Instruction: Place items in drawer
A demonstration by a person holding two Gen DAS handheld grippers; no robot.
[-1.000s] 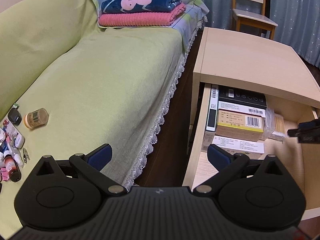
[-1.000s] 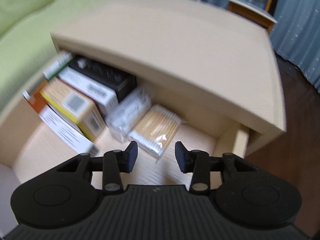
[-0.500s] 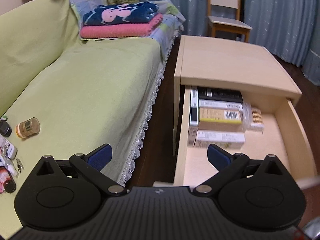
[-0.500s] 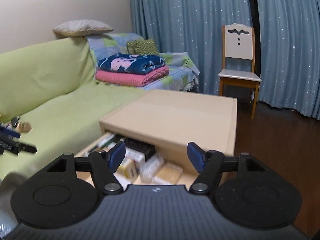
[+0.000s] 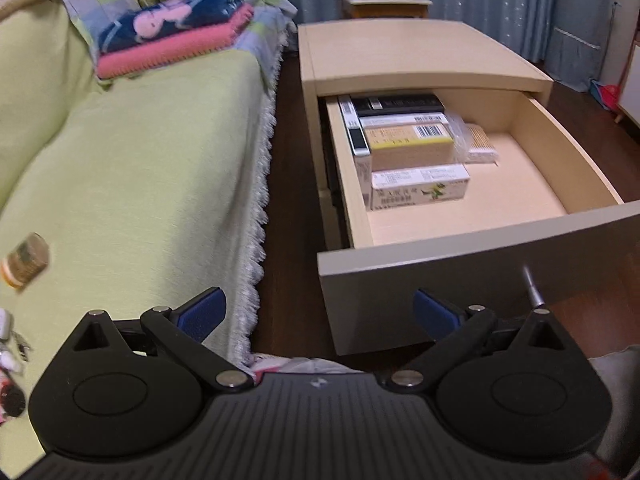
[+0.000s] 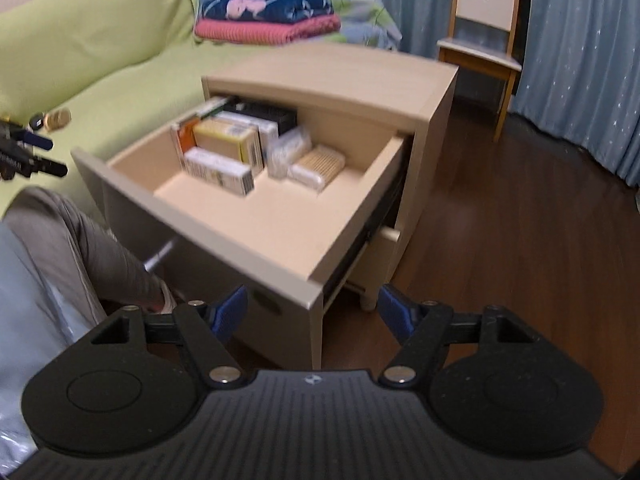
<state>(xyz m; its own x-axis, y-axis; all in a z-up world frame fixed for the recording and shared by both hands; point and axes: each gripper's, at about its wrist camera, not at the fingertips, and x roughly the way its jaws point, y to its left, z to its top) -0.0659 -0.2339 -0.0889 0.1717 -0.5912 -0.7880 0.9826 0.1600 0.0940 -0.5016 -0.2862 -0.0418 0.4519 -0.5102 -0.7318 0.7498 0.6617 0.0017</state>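
Now both grippers have pulled back from the drawer (image 6: pixel 280 236), whose front panel fills more of the left view. Left gripper (image 5: pixel 316 314) and right gripper (image 6: pixel 312 312) each gape wide, holding nothing.

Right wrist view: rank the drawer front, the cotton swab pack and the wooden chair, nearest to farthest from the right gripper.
From the right gripper:
1. Drawer front, just ahead, slightly left.
2. Cotton swab pack, inside the drawer near its back right.
3. Wooden chair, far right by the curtain.
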